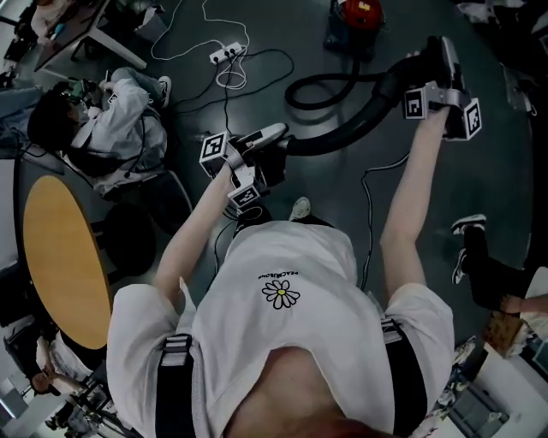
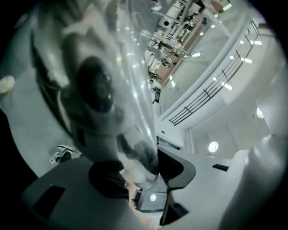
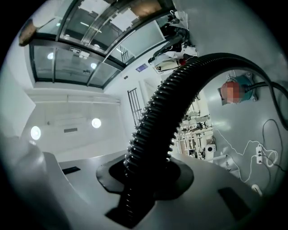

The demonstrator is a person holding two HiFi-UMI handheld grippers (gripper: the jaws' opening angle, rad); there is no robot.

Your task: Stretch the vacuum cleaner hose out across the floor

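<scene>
- Fingers (image 3: 225, 191) of the right gripper (image 3: 144, 173) pinch the black ribbed hose (image 3: 166, 108). The hose sits in the dark notch between the two pads and arches up and over to the right of that view.
- Fingers (image 2: 58, 193) of the left gripper (image 2: 144, 166) stand partly spread. A smeared tube-like shape, dark and partly see-through, rises between them. No firm pinch on it shows, and its blur hides what exactly it is.
- In the head view the right gripper is raised at the upper right of the frame on an outstretched arm. The left gripper is near the centre, lower in the picture.
- The hose leaves the red vacuum cleaner (image 1: 360, 15) at the top centre and bends in a loop over the dark floor (image 1: 342, 197) left of centre. It then runs right to the right gripper and sweeps down-left as a thick black arc to the left gripper's tips.
- A white power strip (image 1: 224, 54) with coiled cable lies on the floor at the upper centre-left.
- A seated person in white (image 1: 120, 120) is at the upper left, above a round wooden table (image 1: 64, 257) at the left edge.
- Someone's dark shoes (image 1: 467, 227) stand at the right edge.
</scene>
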